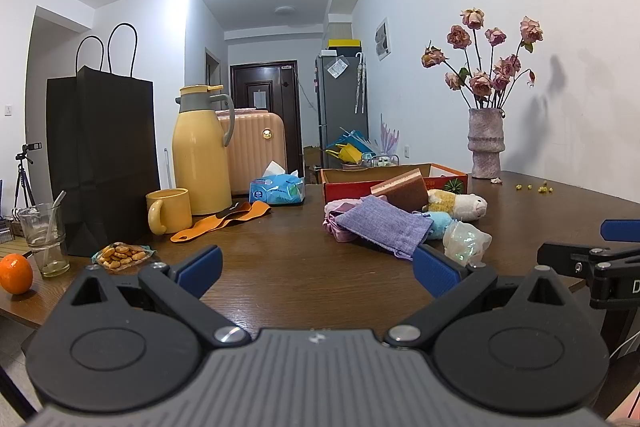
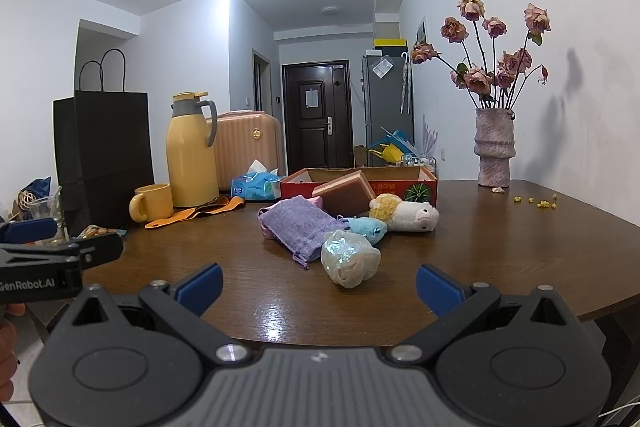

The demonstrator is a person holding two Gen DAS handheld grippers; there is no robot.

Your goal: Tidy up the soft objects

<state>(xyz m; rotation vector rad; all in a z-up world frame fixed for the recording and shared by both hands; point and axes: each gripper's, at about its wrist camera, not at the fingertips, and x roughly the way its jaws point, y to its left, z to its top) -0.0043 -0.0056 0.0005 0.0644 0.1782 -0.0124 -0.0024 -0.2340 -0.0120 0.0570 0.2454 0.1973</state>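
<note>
Seemingly empty red box, sponge leaning against it, both tools apart.

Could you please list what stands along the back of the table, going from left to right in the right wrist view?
Black bag → yellow mug → yellow jug → tissue pack → red box → vase.

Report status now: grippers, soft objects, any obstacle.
Left gripper and right gripper open, empty. Soft pile, purple woven cloth pouch on top, lies before red cardboard box. Path clear.
</note>
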